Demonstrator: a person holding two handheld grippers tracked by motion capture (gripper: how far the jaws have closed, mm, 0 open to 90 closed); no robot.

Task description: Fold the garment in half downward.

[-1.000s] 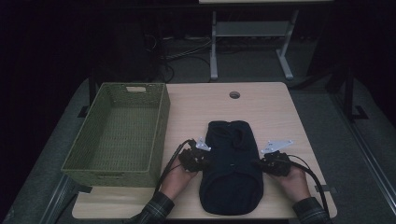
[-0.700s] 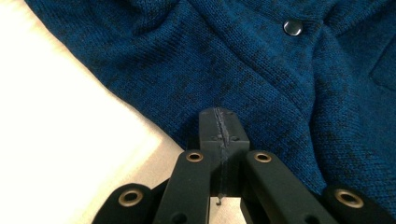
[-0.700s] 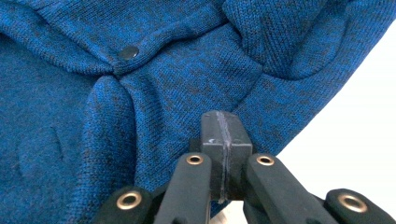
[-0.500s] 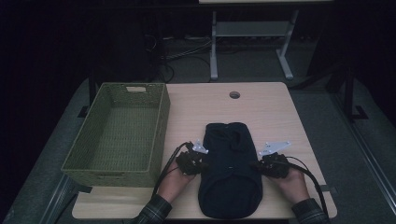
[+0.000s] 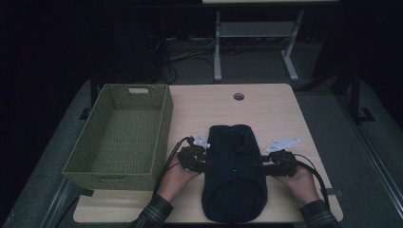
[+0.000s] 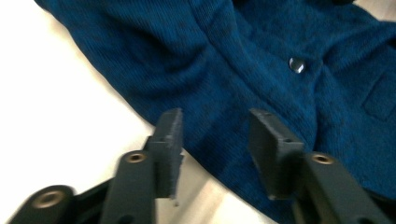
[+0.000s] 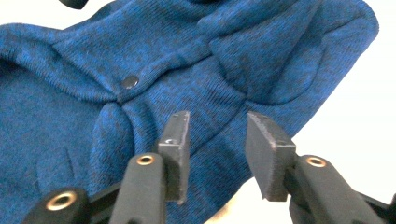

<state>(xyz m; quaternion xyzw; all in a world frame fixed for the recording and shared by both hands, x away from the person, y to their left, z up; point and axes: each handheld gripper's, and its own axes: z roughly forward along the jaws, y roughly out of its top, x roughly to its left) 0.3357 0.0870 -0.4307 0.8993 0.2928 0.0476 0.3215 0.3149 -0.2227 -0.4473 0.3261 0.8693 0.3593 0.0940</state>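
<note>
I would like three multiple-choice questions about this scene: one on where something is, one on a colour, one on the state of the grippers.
1. Where is the woven basket relative to the folded garment?
A. to its left
B. to its right
C. on top of it

2. What colour is the garment in the gripper views?
A. red
B. blue
C. white

3. How do the jaws of the left gripper and right gripper stand?
A. both open
B. both shut
C. one open, one shut

Answers: 1 A, the high view shows the basket at the table's left. 2 B, the knit looks blue up close. 3 A, each gripper view shows a gap between the jaws.
</note>
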